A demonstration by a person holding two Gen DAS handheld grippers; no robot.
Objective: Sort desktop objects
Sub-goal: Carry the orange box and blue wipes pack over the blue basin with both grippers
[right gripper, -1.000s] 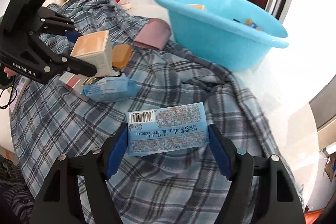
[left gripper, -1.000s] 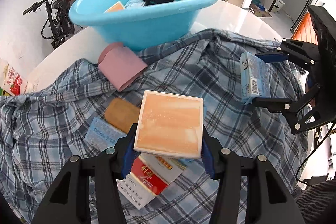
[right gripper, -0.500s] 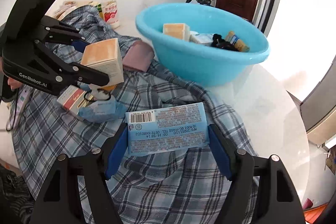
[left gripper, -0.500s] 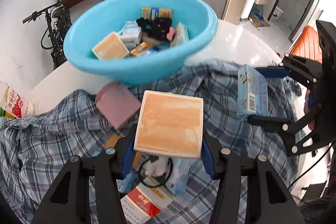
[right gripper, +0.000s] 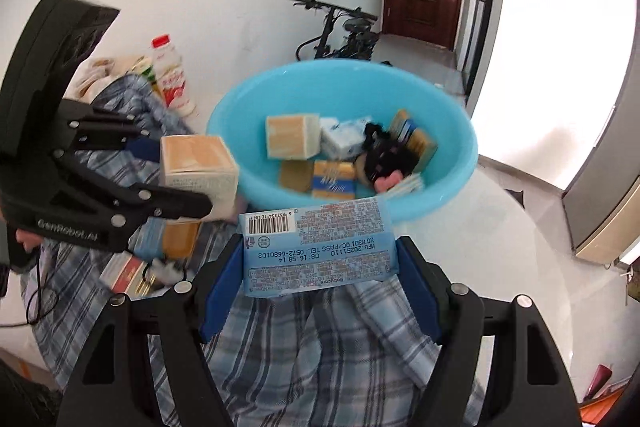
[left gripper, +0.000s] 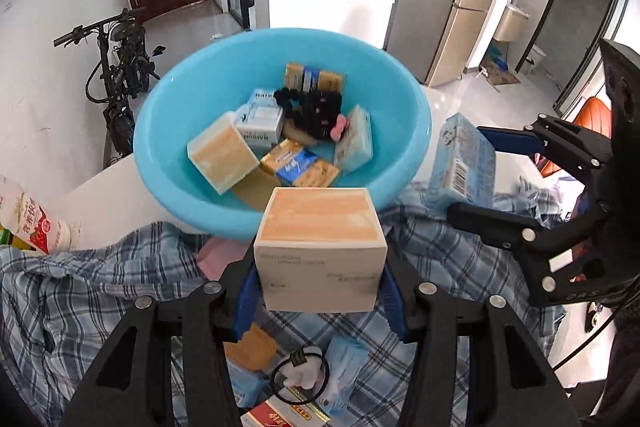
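Note:
My left gripper [left gripper: 320, 291] is shut on an orange-topped white box [left gripper: 320, 247], held in the air just short of the near rim of the blue basin [left gripper: 416, 107]. My right gripper [right gripper: 320, 279] is shut on a light blue tissue pack [right gripper: 316, 247], also held near the basin's [right gripper: 460, 131] rim. The right gripper [left gripper: 476, 179] shows at the right of the left wrist view with the pack [left gripper: 460, 163]; the left gripper [right gripper: 172, 179] shows at the left of the right wrist view with the box [right gripper: 196, 163]. The basin holds several boxes, packs and a black hair tie.
A plaid shirt [left gripper: 80, 291] covers the white table [right gripper: 500, 251]. On it lie a hair tie [left gripper: 300, 375], a red pack [left gripper: 288, 411], a tan bar [left gripper: 252, 347] and a pink roll [left gripper: 216, 255]. A milk bottle [left gripper: 28, 223] stands left. A bicycle [left gripper: 120, 75] stands behind.
Both grippers have risen and moved toward the basin with their loads; the basin's inside now shows from above.

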